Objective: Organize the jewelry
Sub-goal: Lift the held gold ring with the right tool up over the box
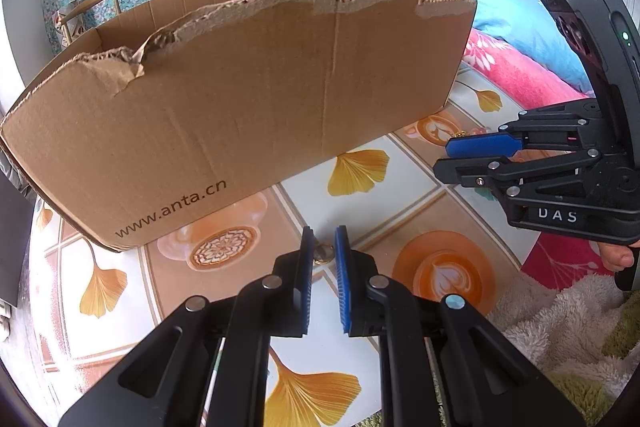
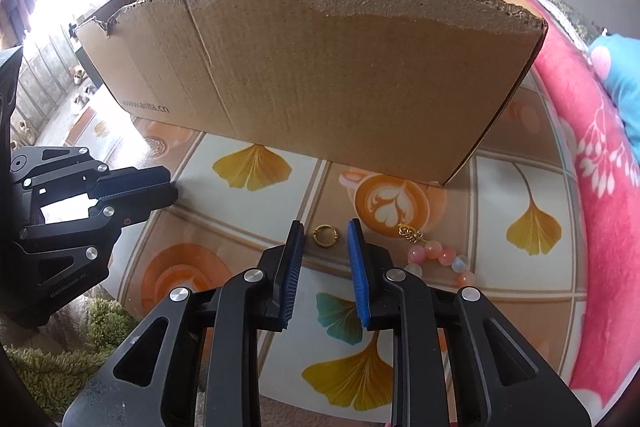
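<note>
we see the left tool (image 1: 323,241) low over the round table (image 1: 400,163) with its ginkgo-leaf and latte-art printed cover, its blue-padded fingers a narrow gap apart. in the left wrist view a small gold ring (image 1: 323,253) lies on the table between the fingertips; whether the pads touch it we cannot tell. the right wrist view shows the right tool (image 2: 325,231) likewise parted, wider, with a small gold ring (image 2: 325,235) lying flat on the table between its tips and held by neither pad. only the right wrist view shows the bracelet of pink and pale beads with a gold chain link (image 2: 434,255), resting on the table just right of that tool's right finger. the torn brown cardboard box (image 1: 240,99) printed "www.anta.cn" stands on the table beyond both tools; its interior floor is hidden in both views. the left wrist view shows the right tool (image 1: 442,157) side-on at the right edge, and the right wrist view shows the left tool (image 2: 170,185) side-on at the left edge. a pink floral blanket (image 2: 600,187) borders the table on the right.
</note>
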The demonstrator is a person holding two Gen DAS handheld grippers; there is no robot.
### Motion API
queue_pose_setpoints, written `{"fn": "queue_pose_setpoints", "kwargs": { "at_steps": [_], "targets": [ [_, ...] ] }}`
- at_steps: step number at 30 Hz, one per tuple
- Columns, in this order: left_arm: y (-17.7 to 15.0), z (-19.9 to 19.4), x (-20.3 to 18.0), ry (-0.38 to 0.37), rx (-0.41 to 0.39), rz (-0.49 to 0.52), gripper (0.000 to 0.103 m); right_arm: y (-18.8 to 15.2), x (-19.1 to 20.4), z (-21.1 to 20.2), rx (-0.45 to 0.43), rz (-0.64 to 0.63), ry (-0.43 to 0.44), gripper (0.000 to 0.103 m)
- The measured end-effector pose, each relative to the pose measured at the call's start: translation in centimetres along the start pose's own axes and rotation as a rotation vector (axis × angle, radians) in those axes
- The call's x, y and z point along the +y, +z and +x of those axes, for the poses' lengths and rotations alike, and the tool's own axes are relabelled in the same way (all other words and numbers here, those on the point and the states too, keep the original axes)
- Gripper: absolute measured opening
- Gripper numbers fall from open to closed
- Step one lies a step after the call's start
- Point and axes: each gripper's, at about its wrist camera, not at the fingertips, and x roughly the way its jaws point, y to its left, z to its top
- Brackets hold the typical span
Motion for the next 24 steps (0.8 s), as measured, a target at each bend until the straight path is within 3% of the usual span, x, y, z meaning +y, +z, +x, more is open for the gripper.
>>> {"fn": "queue_pose_setpoints", "kwargs": {
  "at_steps": [5,24],
  "targets": [
    [0.0,0.0,0.0,0.000,0.000,0.001,0.011,0.1,0.3,0.2,-0.005,-0.001,0.002,0.010],
    [-0.1,-1.5,-0.1,-0.011,-0.035,0.013,0.011,0.0,-1.4,-2.0,-0.047,0.031,0.038,0.010]
  ]
}}
